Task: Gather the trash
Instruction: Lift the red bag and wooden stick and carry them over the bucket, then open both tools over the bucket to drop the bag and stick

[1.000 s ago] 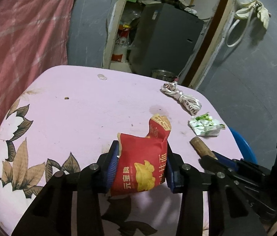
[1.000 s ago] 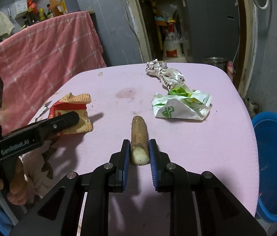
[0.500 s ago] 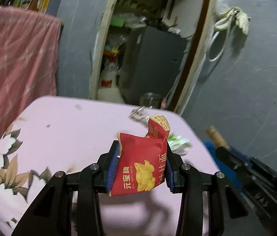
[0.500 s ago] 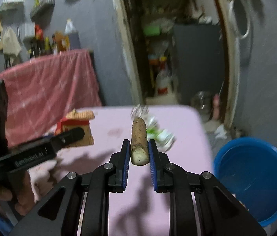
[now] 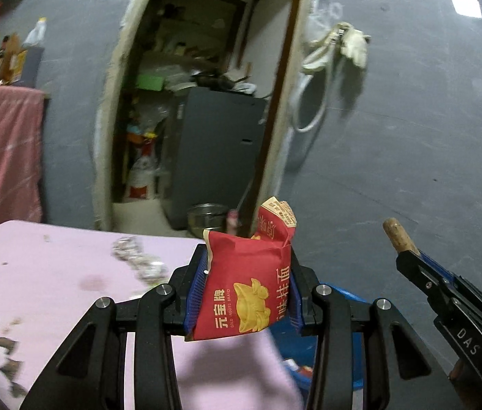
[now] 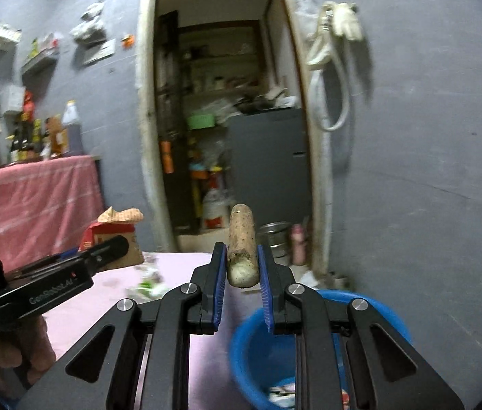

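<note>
Swinging off the pink cloth-covered desk (image 5: 53,273), both loads now hang near the round blue plastic bin (image 6: 258,341) at lower right, where a second ago they sat at desk level. The left gripper (image 5: 246,294) clamps the crumpled red noodle packet (image 5: 248,287); the right gripper (image 6: 241,282) pinches the stubby tan root-like stick (image 6: 241,242). Release over the bin looks next.

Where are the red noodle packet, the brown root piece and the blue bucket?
red noodle packet (image 5: 246,285): left wrist view, middle of its printed front.
brown root piece (image 6: 242,244): right wrist view, middle of its length.
blue bucket (image 6: 248,348): right wrist view, inner wall.

Pink floral-edged table (image 5: 53,273), crumpled silver wrapper (image 5: 138,259), green-white wrapper (image 6: 148,283) on it
</note>
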A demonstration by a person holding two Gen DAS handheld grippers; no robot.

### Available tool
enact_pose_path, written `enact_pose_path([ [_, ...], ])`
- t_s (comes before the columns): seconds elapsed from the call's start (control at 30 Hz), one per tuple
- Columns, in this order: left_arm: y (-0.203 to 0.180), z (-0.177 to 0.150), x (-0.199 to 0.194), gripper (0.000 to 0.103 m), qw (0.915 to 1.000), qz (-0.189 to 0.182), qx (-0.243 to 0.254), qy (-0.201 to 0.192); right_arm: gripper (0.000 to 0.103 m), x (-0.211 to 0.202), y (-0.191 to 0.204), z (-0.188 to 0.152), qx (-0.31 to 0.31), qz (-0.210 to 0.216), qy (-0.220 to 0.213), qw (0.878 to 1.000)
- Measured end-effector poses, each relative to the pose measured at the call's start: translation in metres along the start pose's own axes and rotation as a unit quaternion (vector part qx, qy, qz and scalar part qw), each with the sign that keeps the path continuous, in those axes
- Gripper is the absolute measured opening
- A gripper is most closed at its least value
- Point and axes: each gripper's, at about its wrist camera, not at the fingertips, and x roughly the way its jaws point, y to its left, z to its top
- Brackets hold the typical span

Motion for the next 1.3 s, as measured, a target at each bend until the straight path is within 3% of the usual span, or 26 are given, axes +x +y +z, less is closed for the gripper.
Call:
enact_pose_path([
  [0.23,-0.052,-0.007,0.037,0.036,0.9991,-0.039,0.017,0.006,0.016,-0.014,-0.06,-0.007,0.029,-0.055,-0.007,0.998],
  [0.53,-0.089,-0.031,0.08,0.036,0.9949,-0.06,0.031,0.074,0.016,-0.015,-0.105,-0.02,0.074,-0.088,0.028,0.993],
  [0.87,-0.091,-0.059,0.12,0.038,0.9844,-0.059,0.025,0.164,0.017,0.001,-0.118,-0.038,0.101,-0.085,0.094,0.987],
  [1.17,-0.078,-0.067,0.125,0.051,0.9798,-0.056,0.006,0.192,0.018,0.005,-0.122,-0.038,0.111,-0.082,0.108,0.985],
  [1.3,-0.076,-0.064,0.12,0.056,0.9793,-0.056,-0.004,0.194,0.027,0.004,-0.122,-0.036,0.115,-0.085,0.101,0.985],
])
